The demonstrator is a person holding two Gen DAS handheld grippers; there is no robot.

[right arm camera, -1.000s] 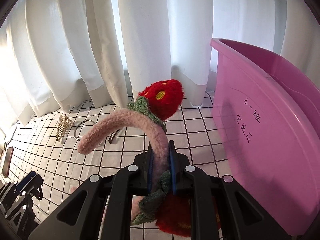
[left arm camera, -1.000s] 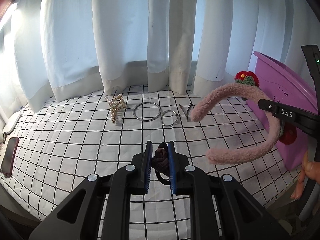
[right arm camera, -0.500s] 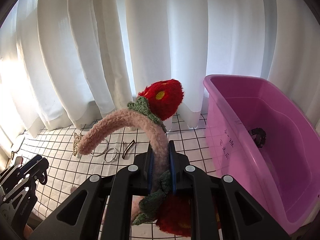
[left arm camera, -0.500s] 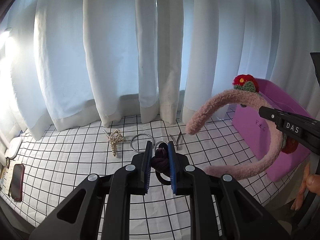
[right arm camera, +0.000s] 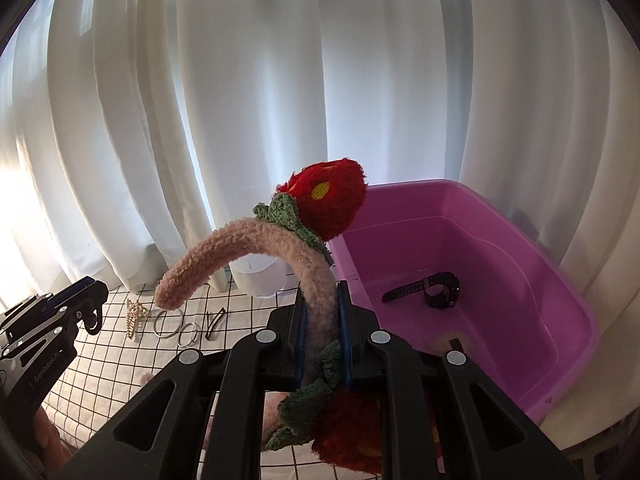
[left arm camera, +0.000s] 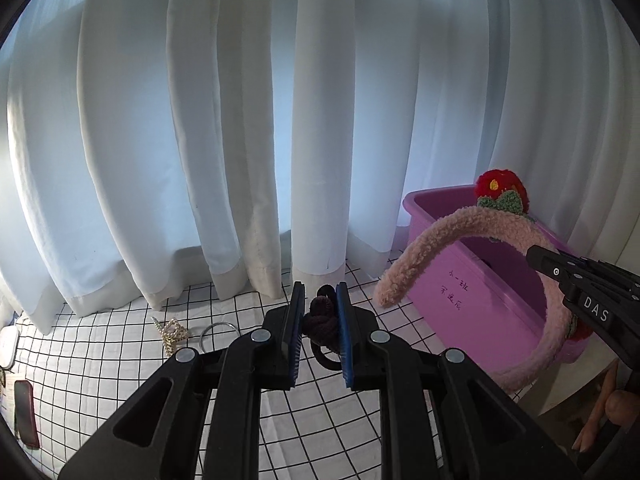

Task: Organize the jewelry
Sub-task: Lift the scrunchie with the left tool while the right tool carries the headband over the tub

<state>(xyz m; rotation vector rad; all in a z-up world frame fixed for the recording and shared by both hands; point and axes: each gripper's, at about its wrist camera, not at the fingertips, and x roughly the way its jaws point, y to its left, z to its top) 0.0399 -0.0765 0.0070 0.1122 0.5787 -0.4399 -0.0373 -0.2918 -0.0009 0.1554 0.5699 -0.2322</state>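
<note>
My right gripper (right arm camera: 322,296) is shut on a fuzzy pink headband (right arm camera: 224,256) with red knitted flowers, held in the air at the near left edge of the purple bin (right arm camera: 568,292); the headband also shows in the left wrist view (left arm camera: 440,236). My left gripper (left arm camera: 319,300) is shut on a dark hair tie (left arm camera: 320,320), held above the grid cloth. The bin (left arm camera: 464,304) holds a black watch (right arm camera: 436,290). A gold claw clip (right arm camera: 134,316), two metal rings (right arm camera: 176,328) and a dark hair clip (right arm camera: 214,322) lie on the cloth.
White curtains (left arm camera: 280,120) hang behind the table. The checked cloth (left arm camera: 100,360) covers the table. A dark phone (left arm camera: 26,414) lies at the far left edge. The left gripper shows at the left of the right wrist view (right arm camera: 80,300).
Both grippers have risen and drawn back from the table. The right gripper has carried the headband toward the bin, whose inside with the watch now shows.
</note>
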